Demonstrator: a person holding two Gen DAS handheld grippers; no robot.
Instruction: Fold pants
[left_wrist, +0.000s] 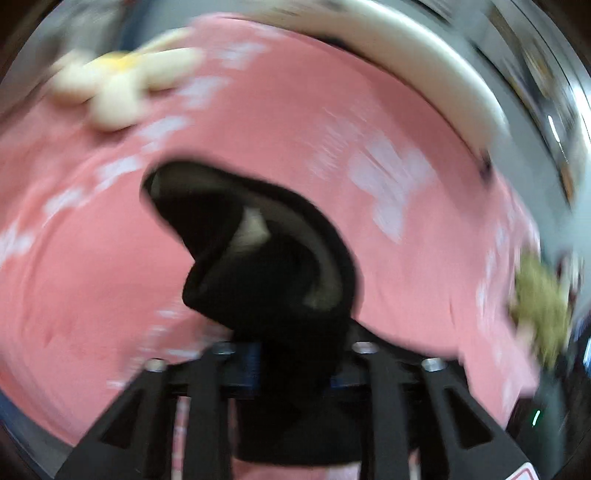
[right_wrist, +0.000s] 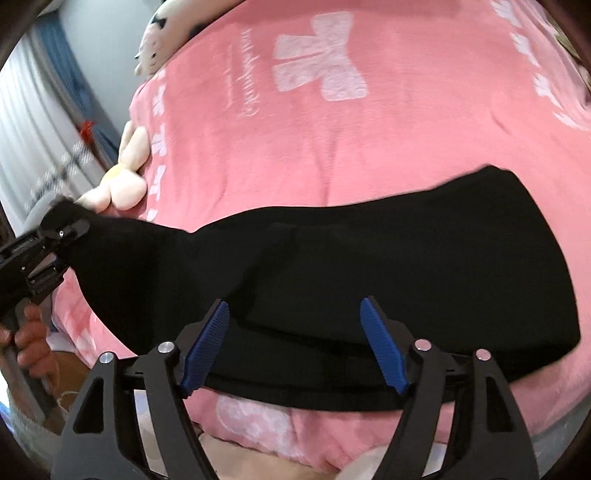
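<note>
Black pants (right_wrist: 369, 266) lie across a pink blanket (right_wrist: 369, 147) with white bow prints. My right gripper (right_wrist: 295, 347) is open, its blue pads (right_wrist: 207, 347) spread above the near waistband edge, holding nothing. My left gripper (right_wrist: 62, 229) is at the far left in the right wrist view, shut on one end of the pants and lifting it off the blanket. In the blurred left wrist view, the black pants (left_wrist: 266, 266) bunch up between the shut fingers of the left gripper (left_wrist: 295, 369) and hide the pads.
A cream and yellow plush toy (right_wrist: 125, 184) lies at the blanket's left edge; it also shows in the left wrist view (left_wrist: 122, 85). A white cat plush (right_wrist: 155, 48) lies at the far edge. A green plush (left_wrist: 539, 306) sits at the right. A white rail (left_wrist: 424, 66) borders the bed.
</note>
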